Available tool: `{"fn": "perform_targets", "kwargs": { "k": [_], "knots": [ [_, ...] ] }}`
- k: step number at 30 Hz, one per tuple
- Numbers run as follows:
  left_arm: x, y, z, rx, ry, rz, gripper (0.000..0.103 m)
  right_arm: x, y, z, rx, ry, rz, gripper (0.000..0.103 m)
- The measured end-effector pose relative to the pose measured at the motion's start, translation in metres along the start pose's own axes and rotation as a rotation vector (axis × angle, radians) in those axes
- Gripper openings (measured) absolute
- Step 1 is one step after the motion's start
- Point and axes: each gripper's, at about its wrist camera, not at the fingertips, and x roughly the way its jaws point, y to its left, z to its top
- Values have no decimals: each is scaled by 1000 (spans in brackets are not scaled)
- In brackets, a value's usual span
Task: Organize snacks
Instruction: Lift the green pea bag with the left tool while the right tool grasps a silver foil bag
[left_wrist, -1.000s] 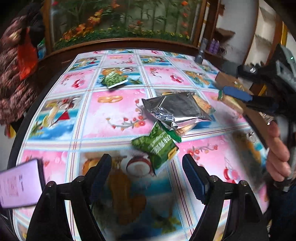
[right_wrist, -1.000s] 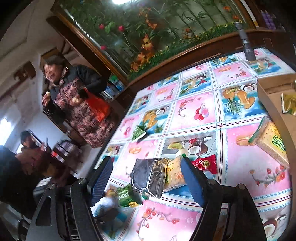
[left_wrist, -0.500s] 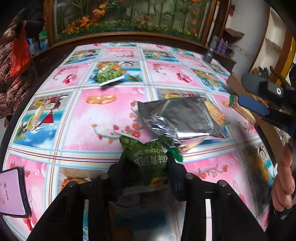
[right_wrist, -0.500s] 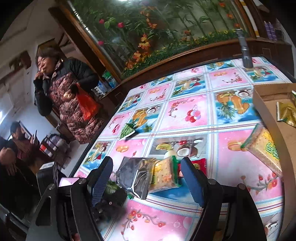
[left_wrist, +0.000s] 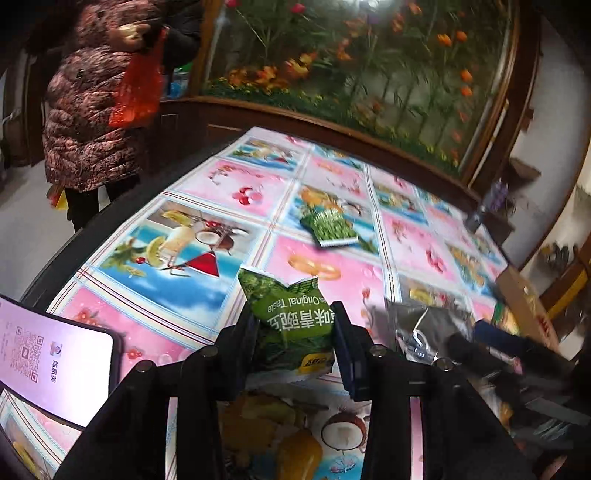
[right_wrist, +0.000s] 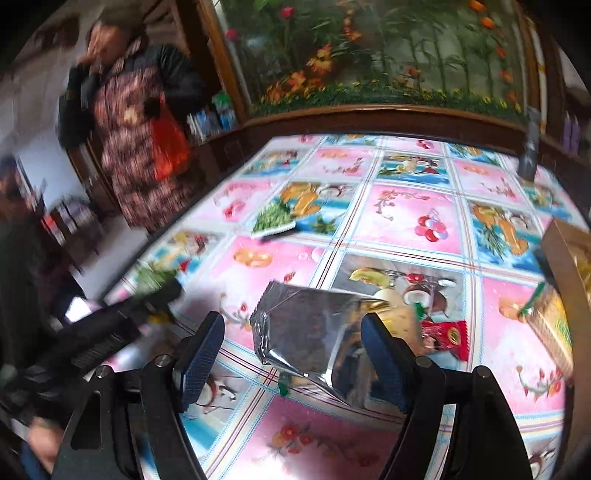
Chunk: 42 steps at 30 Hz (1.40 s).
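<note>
Between the left gripper (left_wrist: 295, 332) fingers, a crinkled green packet (left_wrist: 291, 317) sits pinched.

left gripper (left_wrist: 295, 339): black plastic arms, round silver screw heads at the joints, dark blue pads; right gripper (right_wrist: 291, 350): same black frame with silver screws, fingers (right_wrist: 384, 362) faced with dark blue ribbed pads
</note>
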Motion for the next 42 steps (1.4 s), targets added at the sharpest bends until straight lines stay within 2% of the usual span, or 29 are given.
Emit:
{"fn": "perform_targets", "kwargs": {
  "k": [3,6,11,12,13,15,17,23,27,30,42],
  "knots": [
    [-3,-3,0,18,-17,-1,38,12,14,-2,-90,19,-105,82],
    [-1,-8,-1,39,-7,-14,38,19,16,-8,-130,52,-124,84],
    [-2,-9,-3,42,2,-24,38,21,24,-13,-207,34,-173,86],
    [-1,-9,-3,42,7,-25,38,23,23,-14,-209,36,-170,83],
    [-1,-8,-4,41,12,-27,38,22,23,-15,-204,29,-170,78],
    [-1,-7,-5,38,18,-30,38,19,21,-14,-189,38,-148,41],
    [-2,-7,-5,36,17,-28,38,18,17,-14,-149,61,-109,26],
    [0,-9,-6,39,31,-32,38,10,14,-18,-128,58,-48,23],
    [-1,-13,-6,52,25,-50,38,-3,9,-14,-107,11,-4,22],
    [-3,-18,-7,73,15,-61,38,-9,7,-11,-91,-14,7,22],
    [4,-21,-6,80,28,-72,38,-11,1,-7,-55,-16,56,22]
  ]
}}
